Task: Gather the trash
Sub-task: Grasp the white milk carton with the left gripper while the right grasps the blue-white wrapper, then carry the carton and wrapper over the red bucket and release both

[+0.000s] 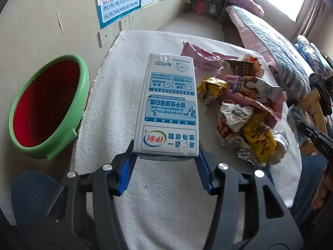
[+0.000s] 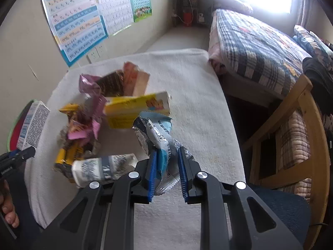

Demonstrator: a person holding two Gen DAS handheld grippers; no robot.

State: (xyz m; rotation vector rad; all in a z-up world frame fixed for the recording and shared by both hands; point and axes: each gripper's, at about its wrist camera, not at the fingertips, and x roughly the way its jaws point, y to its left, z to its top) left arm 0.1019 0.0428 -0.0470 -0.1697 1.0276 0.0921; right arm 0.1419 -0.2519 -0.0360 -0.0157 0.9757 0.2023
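The left claw (image 1: 165, 156) grips a white and blue milk carton (image 1: 168, 108) by its near end, blue pads pressed on both side faces; the carton's long axis runs straight ahead from the jaws, clear of the desk (image 1: 116, 87). The red bin with green rim (image 1: 47, 108) stands off the desk's left edge, mouth open and unobstructed, so the carton must swing left over that edge. The left hand is plainly the nearer to it.

The right claw (image 2: 166, 162) is closed on a blue and white snack wrapper (image 2: 160, 139), raised above the desk. The remaining wrapper pile (image 2: 83, 125) and a yellow box (image 2: 137, 108) lie between that claw and the bin. A bed (image 2: 256, 48) and wooden chair (image 2: 291, 125) crowd the right side.
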